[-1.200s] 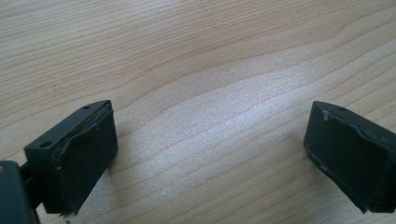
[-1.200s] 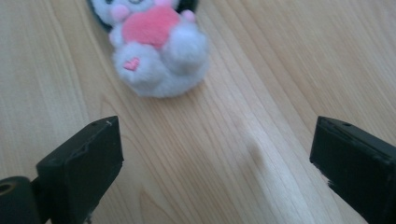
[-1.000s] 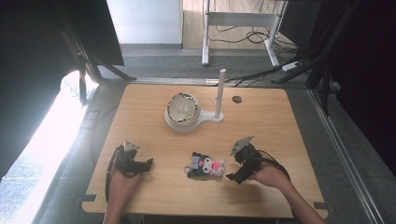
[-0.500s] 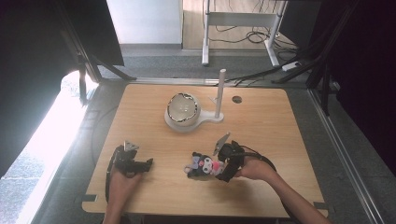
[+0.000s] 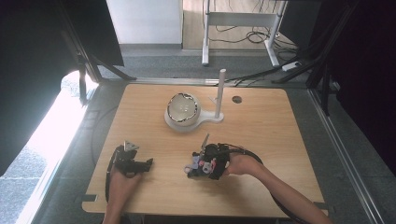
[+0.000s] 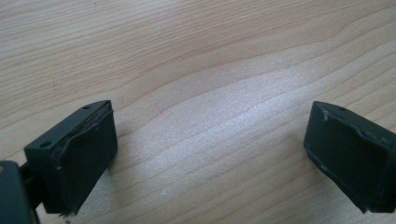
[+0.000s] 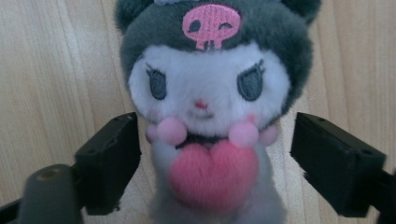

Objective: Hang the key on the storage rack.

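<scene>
A plush toy (image 7: 210,93) with a dark grey hood, a white face and a pink heart lies on the wooden table (image 5: 280,126). In the high view the plush toy (image 5: 195,167) is at the front middle. My right gripper (image 7: 215,128) has a jaw on each side of the toy's body. The jaws have just been closing, and a narrow gap still shows at the right jaw. From above, the right gripper (image 5: 201,163) comes in from the toy's right. My left gripper (image 6: 210,116) stands open over bare wood, and in the high view the left gripper (image 5: 145,163) is at the front left.
A white stand (image 5: 184,112) with a round shiny dome and an upright post (image 5: 220,91) sits at the middle back of the table. A small dark hole (image 5: 237,99) lies right of it. Cables trail from both grippers toward the front edge.
My right gripper has moved left to the plush toy, and its jaws now straddle the toy. The left gripper has stayed where it was.
</scene>
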`<state>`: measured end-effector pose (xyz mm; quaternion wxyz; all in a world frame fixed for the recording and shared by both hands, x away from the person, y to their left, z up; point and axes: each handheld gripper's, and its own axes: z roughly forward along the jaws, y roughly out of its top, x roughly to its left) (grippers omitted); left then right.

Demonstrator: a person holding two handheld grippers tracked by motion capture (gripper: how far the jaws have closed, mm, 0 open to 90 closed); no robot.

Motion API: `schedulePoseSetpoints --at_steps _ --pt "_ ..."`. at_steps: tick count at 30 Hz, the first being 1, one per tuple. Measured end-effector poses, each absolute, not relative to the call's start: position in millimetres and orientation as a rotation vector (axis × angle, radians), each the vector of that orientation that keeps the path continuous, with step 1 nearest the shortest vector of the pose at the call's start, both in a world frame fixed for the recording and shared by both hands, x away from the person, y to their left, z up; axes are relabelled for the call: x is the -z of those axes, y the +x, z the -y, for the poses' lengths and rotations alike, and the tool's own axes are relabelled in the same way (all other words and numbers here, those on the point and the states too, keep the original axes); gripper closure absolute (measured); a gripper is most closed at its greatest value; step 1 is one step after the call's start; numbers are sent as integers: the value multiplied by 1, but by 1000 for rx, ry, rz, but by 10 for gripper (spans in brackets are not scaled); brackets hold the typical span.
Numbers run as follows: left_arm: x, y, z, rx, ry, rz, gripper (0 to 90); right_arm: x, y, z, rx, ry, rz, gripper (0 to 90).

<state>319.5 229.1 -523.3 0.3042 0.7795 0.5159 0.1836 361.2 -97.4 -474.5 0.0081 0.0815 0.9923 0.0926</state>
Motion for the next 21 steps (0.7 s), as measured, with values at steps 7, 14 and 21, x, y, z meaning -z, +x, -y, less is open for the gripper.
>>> schedulePoseSetpoints --at_steps 7,14,21 --pt "523 319 -229 -486 2065 -1366 26 479 365 84 -155 228 -3140 318" --pt "523 319 -229 -486 2065 -1367 27 477 364 78 -90 214 -3151 429" --pt "523 320 -229 -487 2062 -1368 26 469 366 83 -148 226 -3152 437"
